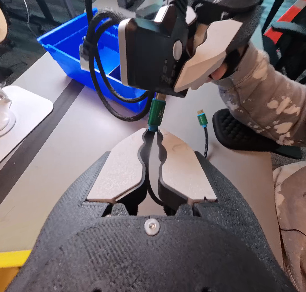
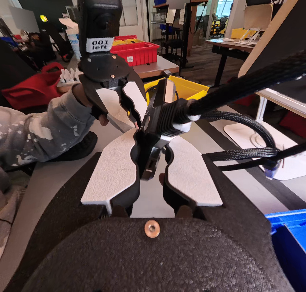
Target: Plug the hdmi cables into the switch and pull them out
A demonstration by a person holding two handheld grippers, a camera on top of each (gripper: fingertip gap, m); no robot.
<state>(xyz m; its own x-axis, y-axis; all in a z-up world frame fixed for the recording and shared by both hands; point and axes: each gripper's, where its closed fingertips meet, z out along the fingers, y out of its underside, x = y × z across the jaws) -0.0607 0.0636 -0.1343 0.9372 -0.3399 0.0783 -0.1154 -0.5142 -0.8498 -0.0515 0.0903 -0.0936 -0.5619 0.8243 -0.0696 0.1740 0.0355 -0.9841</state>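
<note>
The black switch box (image 1: 147, 55) hangs in the air, gripped by my right gripper (image 1: 207, 57), which is shut on its side. In the right wrist view the switch (image 2: 149, 153) sits between the right gripper's (image 2: 151, 138) white fingers. My left gripper (image 1: 153, 130) is shut on the cable just behind a green hdmi plug (image 1: 156, 113). The plug's metal tip enters the switch's lower edge, with some metal showing. A thick black braided cable (image 1: 173, 0) is plugged into the switch's top edge. A second green hdmi plug (image 1: 202, 119) lies loose on the table.
A blue bin (image 1: 74, 52) stands behind the switch, with braided cable loops (image 1: 99, 88) hanging over it. A black wrist rest (image 1: 240, 135) lies at the right under a person's sleeve. A white monitor base (image 1: 24, 110) sits at the left. A yellow bin (image 2: 188, 88) stands beyond.
</note>
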